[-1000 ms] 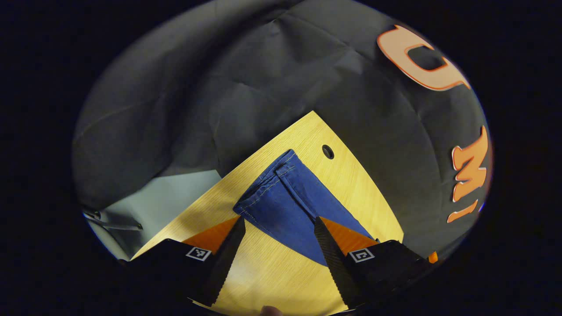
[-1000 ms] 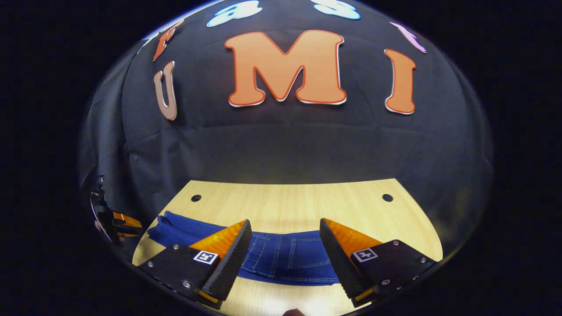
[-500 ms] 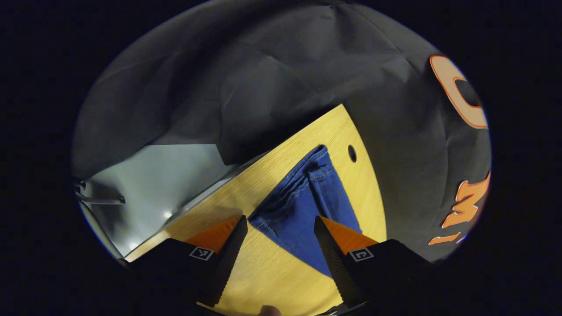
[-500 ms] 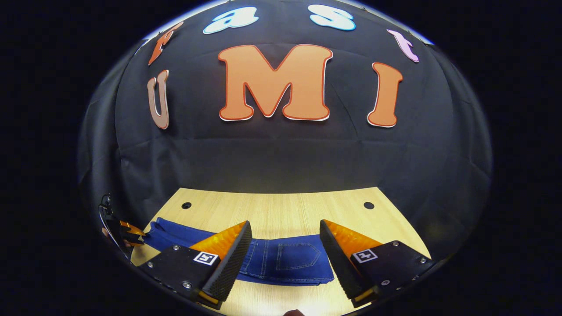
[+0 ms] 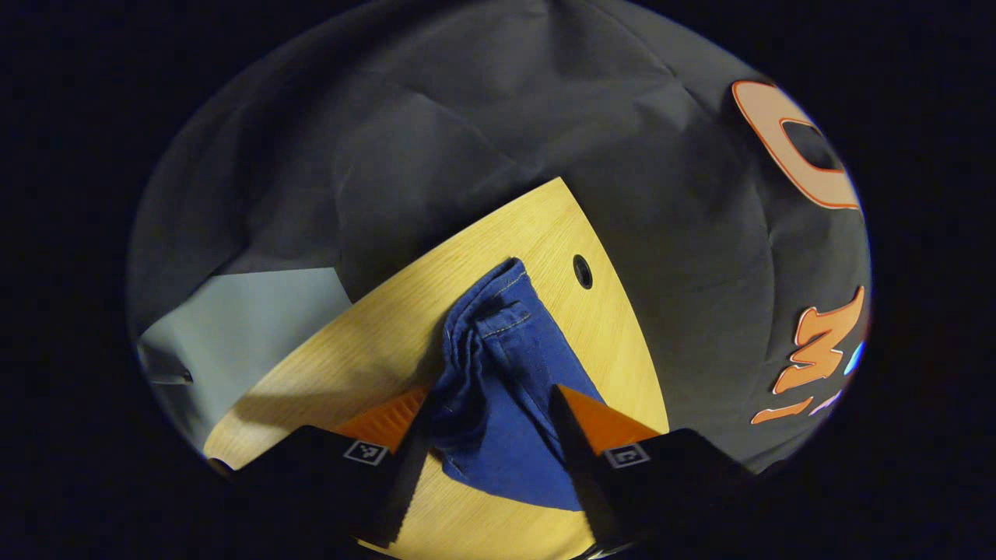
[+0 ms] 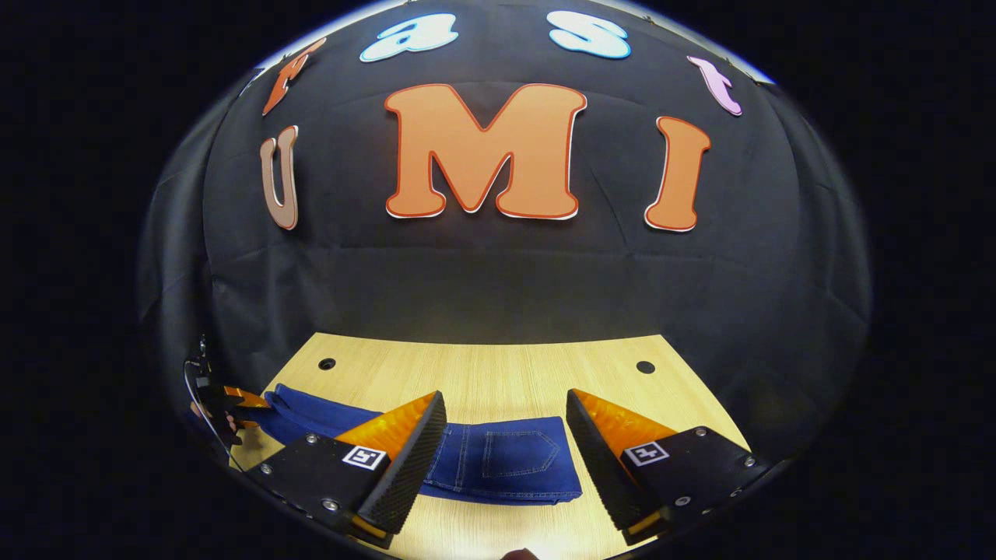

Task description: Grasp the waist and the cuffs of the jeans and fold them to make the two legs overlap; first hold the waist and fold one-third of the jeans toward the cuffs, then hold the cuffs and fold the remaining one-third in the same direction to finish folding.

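In the left gripper view, the left gripper (image 5: pixel 489 435) has its jaws spread around the bunched cuffs (image 5: pixel 486 327) of the blue denim jeans (image 5: pixel 506 389); contact is hard to make out. In the right gripper view, the right gripper (image 6: pixel 504 447) hovers, jaws open, before the waist end (image 6: pixel 513 459). The jeans lie along the near edge of the light wooden surface (image 6: pixel 498 373), with two round holes (image 6: pixel 645 366) near its far edge.

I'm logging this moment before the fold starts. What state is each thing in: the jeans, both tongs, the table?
Blue denim jeans: lying flat lengthwise on the table, cuff end bunched.
Left black-and-orange tongs: open, fingers either side of the bunched cuffs, not yet closed.
Right black-and-orange tongs: open, above the pocket end, holding nothing.
Light wooden table: bearing the jeans.
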{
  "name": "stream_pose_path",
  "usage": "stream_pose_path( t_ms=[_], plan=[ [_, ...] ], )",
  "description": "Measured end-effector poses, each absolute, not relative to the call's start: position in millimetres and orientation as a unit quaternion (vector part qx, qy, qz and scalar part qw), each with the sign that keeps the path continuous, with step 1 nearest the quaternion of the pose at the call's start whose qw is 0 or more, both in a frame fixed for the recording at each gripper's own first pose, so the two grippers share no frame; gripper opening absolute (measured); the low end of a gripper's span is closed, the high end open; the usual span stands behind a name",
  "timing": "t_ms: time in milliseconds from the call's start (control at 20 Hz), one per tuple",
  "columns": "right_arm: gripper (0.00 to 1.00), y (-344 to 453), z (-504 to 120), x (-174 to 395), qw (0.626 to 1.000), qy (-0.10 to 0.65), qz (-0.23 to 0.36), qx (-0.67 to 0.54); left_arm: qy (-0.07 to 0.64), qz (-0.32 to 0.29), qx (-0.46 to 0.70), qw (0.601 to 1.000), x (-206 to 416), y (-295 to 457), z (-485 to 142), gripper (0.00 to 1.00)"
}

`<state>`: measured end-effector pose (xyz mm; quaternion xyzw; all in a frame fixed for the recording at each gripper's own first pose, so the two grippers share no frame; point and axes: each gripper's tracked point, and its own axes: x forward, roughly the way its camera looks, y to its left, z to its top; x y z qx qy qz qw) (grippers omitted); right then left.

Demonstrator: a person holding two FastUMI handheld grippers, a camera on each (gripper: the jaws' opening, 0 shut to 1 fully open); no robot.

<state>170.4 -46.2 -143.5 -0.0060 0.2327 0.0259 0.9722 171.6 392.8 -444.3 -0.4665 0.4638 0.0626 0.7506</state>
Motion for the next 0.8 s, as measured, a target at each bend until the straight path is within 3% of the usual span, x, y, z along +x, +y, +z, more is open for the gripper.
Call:
stream_pose_path(
  t_ms=[150,250,550,800],
  plan=[
    [0.95,-54,-144,166,0.972,0.232,0.025,-0.004,0.482,0.077,-0.457,0.744,165,397,-440,0.17],
    [0.95,-60,-147,165,0.972,0.232,0.025,0.002,0.465,0.07,-0.455,0.756,162,394,-432,0.08],
    [0.95,-70,-143,175,0.974,0.221,0.046,0.018,0.398,0.029,-0.409,0.82,157,380,-338,0.08],
    [0.95,-81,-144,183,0.974,0.211,0.071,0.031,0.363,-0.025,-0.354,0.861,162,323,-238,0.08]
  ],
)
